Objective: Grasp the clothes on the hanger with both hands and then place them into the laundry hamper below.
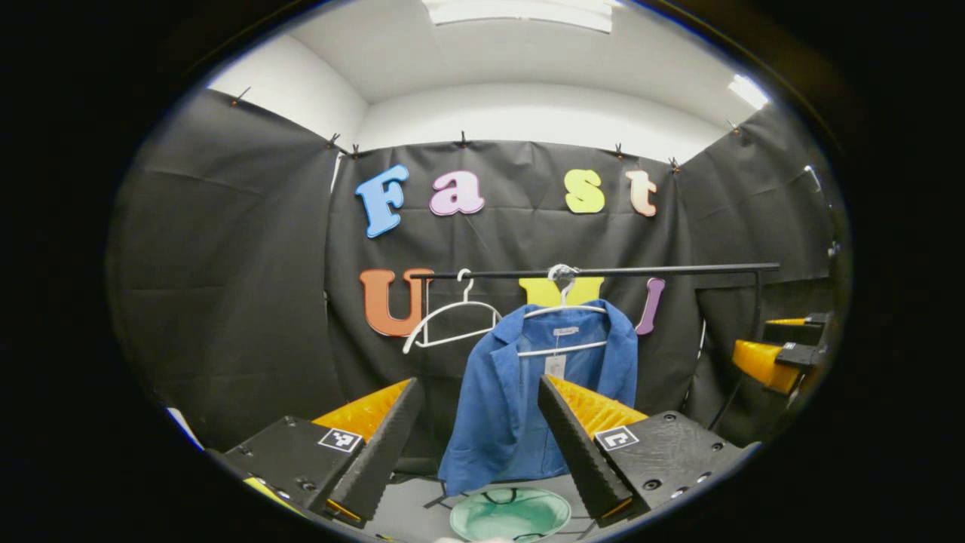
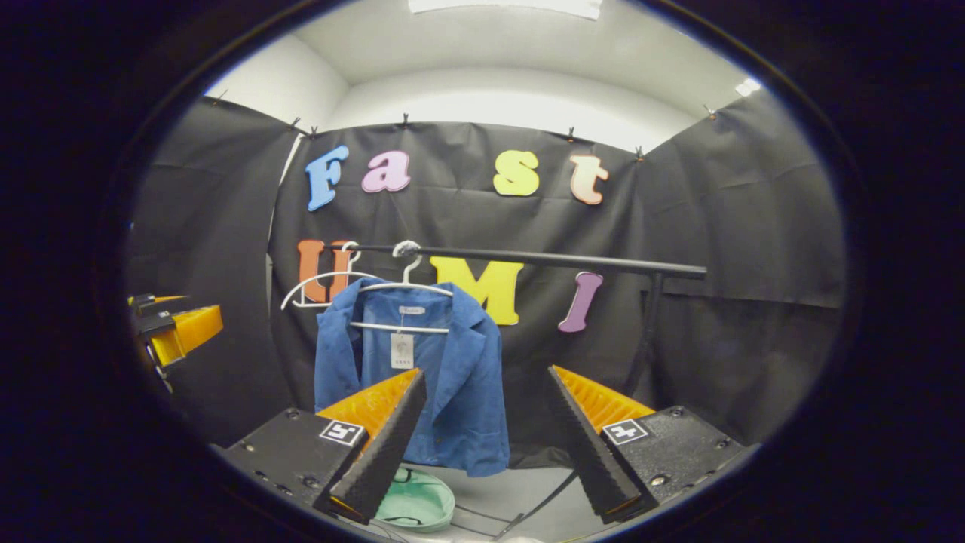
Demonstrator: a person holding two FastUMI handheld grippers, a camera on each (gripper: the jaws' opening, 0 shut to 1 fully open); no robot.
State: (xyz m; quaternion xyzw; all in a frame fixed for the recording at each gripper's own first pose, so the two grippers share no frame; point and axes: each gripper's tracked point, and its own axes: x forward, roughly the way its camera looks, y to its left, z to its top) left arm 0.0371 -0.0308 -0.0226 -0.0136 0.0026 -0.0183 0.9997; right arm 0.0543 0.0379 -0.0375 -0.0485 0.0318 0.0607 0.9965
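A blue jacket (image 1: 537, 392) hangs on a white hanger (image 1: 564, 311) from a black rail (image 1: 603, 271) that runs across the back of the booth. It hangs open at the front, with a paper tag at the collar, so both lapels and shoulders are exposed for gripping. A second white hanger (image 1: 451, 320), empty, hangs just beside it on the same rail.

Below the jacket, on the floor, sits a round pale green laundry hamper (image 1: 510, 513) with its mouth open upward, placed so the jacket can go more or less straight down into it.

In the left gripper view, the left tongs (image 1: 482, 452) are released, the two fingers spread wide, framing the lower half of the jacket but well apart from it and grasping nothing. The right tongs appear at the far right edge of this view, at about the jacket's height.

In the right gripper view, the right tongs (image 2: 486, 449) are likewise released and empty, fingers spread, with the jacket ahead and to the left and the hamper near the left finger. The left tongs show at the far left edge.

Judging from this, the task is at its start: both tongs face the jacket from either side, probably ready to close in on its two shoulders, and nothing has been touched yet.
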